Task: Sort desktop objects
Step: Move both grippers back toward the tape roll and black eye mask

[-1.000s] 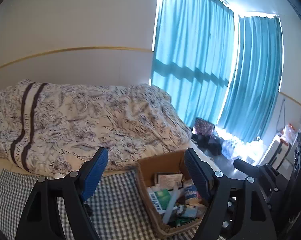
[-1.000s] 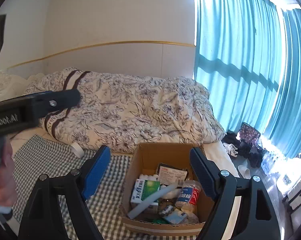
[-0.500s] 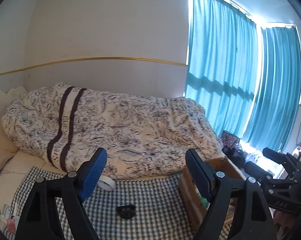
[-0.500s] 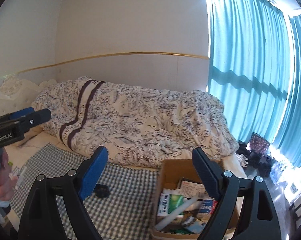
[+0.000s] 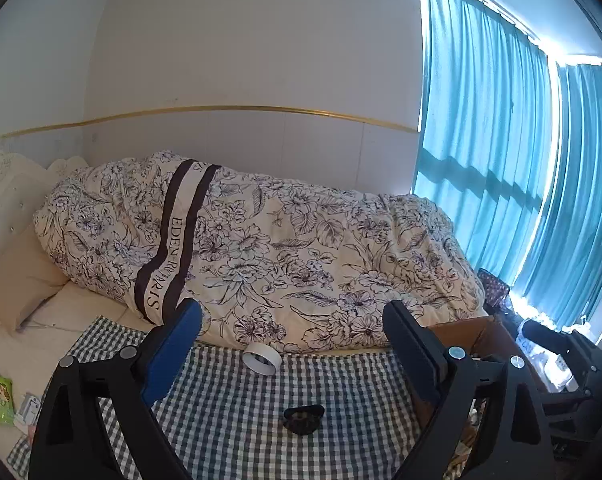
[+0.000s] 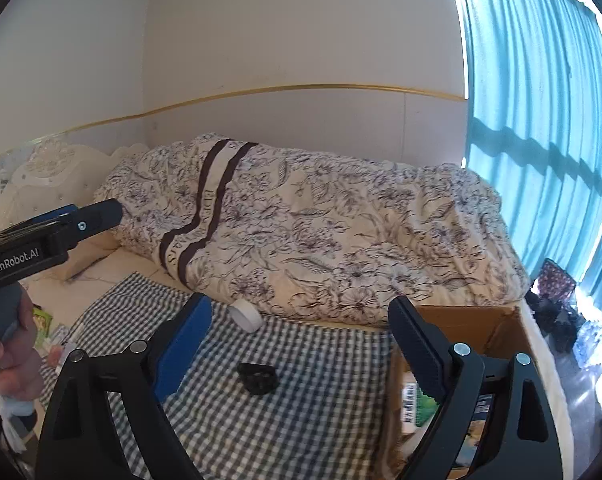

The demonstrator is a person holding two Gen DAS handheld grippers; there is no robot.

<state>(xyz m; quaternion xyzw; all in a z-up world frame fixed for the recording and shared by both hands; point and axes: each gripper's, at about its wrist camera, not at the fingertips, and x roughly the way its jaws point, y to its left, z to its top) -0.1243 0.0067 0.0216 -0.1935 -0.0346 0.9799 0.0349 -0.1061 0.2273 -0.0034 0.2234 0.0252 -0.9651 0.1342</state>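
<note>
Both grippers, left (image 5: 293,336) and right (image 6: 299,330), hang spread wide and empty above the checked cloth (image 5: 237,408). A black ring (image 5: 303,419) lies there; tape roll (image 5: 261,359) beside the quilt (image 5: 301,248); box (image 6: 461,320) rightward.

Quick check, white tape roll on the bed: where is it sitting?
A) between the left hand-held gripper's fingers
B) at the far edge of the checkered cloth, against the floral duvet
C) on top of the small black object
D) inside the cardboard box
B: the white tape roll lies at the far edge of the checkered cloth, up against the floral duvet, apart from the small black object and the cardboard box.
</note>
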